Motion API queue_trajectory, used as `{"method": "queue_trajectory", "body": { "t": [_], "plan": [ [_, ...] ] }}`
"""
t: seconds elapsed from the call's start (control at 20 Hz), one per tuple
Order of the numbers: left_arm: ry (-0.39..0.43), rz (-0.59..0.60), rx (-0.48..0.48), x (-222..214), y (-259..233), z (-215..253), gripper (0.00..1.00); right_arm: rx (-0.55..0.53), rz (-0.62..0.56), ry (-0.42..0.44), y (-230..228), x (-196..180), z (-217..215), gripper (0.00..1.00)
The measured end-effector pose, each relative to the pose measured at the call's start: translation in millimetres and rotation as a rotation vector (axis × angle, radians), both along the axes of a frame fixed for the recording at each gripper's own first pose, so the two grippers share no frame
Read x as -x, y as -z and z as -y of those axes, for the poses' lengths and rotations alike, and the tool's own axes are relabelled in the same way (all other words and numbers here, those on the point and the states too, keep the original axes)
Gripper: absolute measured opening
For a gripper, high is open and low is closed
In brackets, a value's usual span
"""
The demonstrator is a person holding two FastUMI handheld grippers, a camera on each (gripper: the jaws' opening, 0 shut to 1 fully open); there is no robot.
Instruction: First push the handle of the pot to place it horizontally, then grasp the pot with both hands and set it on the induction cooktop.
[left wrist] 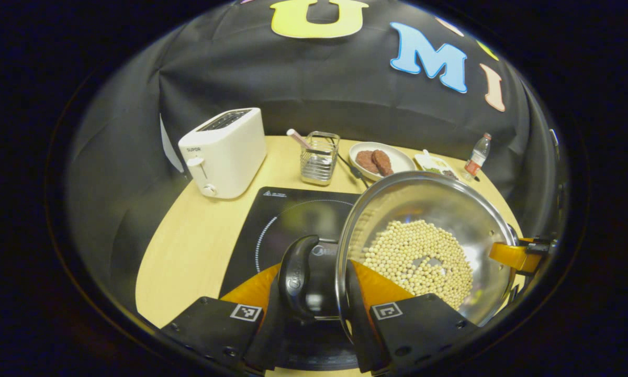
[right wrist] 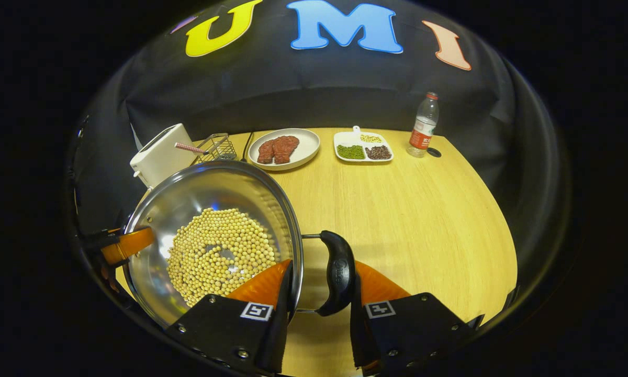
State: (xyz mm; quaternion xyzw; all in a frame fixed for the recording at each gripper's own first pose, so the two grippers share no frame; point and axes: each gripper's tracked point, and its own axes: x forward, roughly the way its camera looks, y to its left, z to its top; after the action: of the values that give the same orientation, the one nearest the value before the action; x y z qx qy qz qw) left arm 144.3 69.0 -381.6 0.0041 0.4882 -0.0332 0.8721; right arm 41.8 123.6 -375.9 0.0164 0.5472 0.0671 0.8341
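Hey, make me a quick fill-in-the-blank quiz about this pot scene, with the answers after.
1. The pot holds pale ____.
2. Each gripper's fingers straddle a black ____ of the pot.
3. The plate at the table's far edge holds two pieces of ____.
4. The toaster is ____ in colour.

Answers: beans; handle; meat; white

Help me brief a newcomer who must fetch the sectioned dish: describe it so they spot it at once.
Start at the wooden table and look along its far edge by the black cloth wall. There, between the round plate holding two brown patties and the clear water bottle, sits the divided tray. It alone is white, rectangular and split into compartments, with green, dark and pale fillings.
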Motion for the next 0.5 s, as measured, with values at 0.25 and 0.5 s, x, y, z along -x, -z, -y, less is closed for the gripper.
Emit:
{"method": "queue_trajectory", "body": {
  "t": [0.25, 0.5],
  "plan": [
    [-0.006, -0.012, -0.011, -8, 14, -45, 0.62, 0.001, -0.021, -0.007, 10, -1, -41, 0.49],
    [-0.005, -0.019, -0.023, -21, 22, -83, 0.65, -0.005, -0.030, -0.014, 17, -9, -78, 0.49]
  ]
}}
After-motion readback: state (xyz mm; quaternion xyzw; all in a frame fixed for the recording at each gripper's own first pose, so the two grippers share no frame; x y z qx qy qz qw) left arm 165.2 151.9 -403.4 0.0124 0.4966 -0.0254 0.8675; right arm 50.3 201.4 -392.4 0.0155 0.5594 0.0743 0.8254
